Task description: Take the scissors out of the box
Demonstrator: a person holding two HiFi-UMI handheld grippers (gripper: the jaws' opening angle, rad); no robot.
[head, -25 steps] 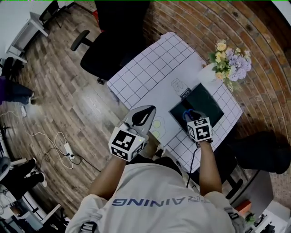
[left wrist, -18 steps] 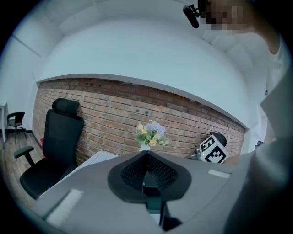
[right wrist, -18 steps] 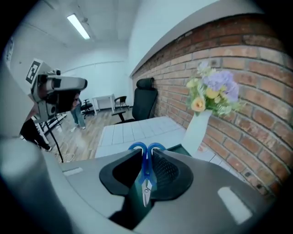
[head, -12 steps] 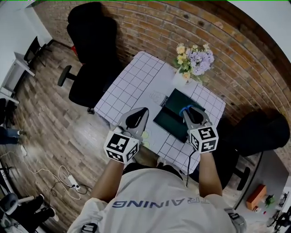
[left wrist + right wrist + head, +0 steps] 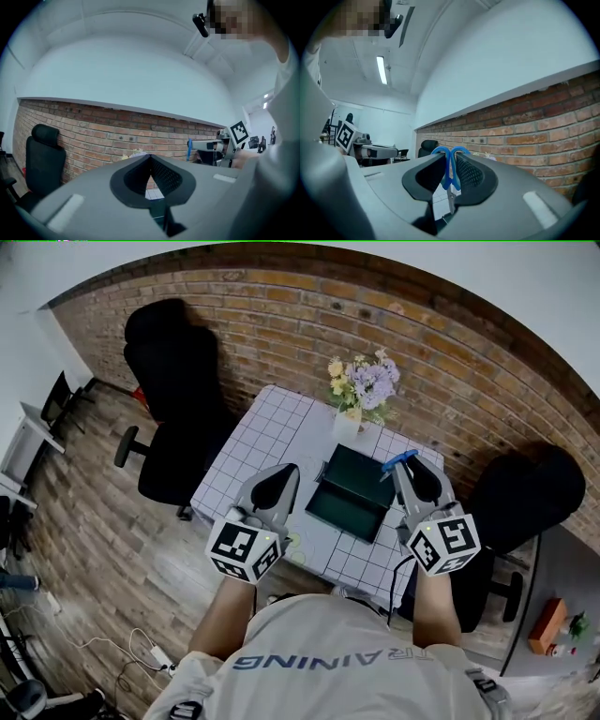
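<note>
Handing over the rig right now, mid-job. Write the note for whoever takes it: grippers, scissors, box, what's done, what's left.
Right gripper: shut on the blue-handled scissors, held up in the air, pointing level.
Left gripper: shut, nothing in it, also raised.
Box: lies open on the checked table, near the flowers.
Done: scissors are out of the box.
Left: probably just set them down on the table, clear of the box.
</note>
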